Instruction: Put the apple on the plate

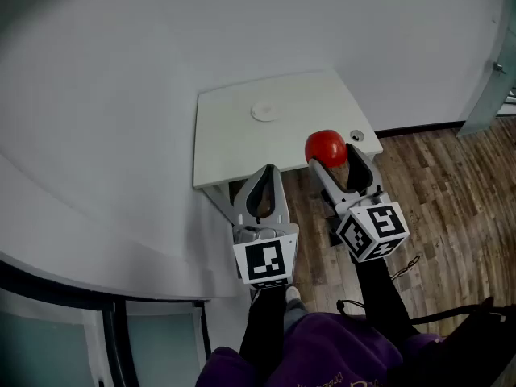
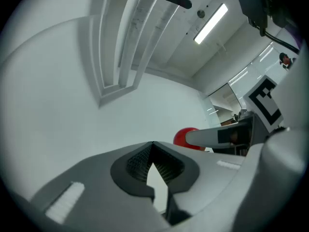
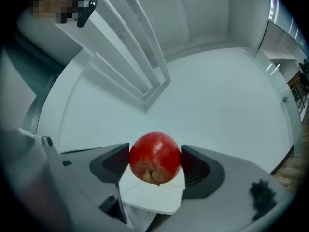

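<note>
1. Head view: from above, steeply down, table (image 1: 242, 127) at twelve o'clock, fairly far.
2. Gripper views: close behind their own jaws, facing slightly upward at wall (image 3: 217, 95) and ceiling (image 2: 183, 37).
3. All three share the apple (image 1: 325, 147).

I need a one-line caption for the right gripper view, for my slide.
The right tool grips a red apple between its two pads, above a white table.

We saw dim, greyish views, fisheye-warped with dark corners; a long white ceiling strip light (image 2: 210, 23) glared overhead.
</note>
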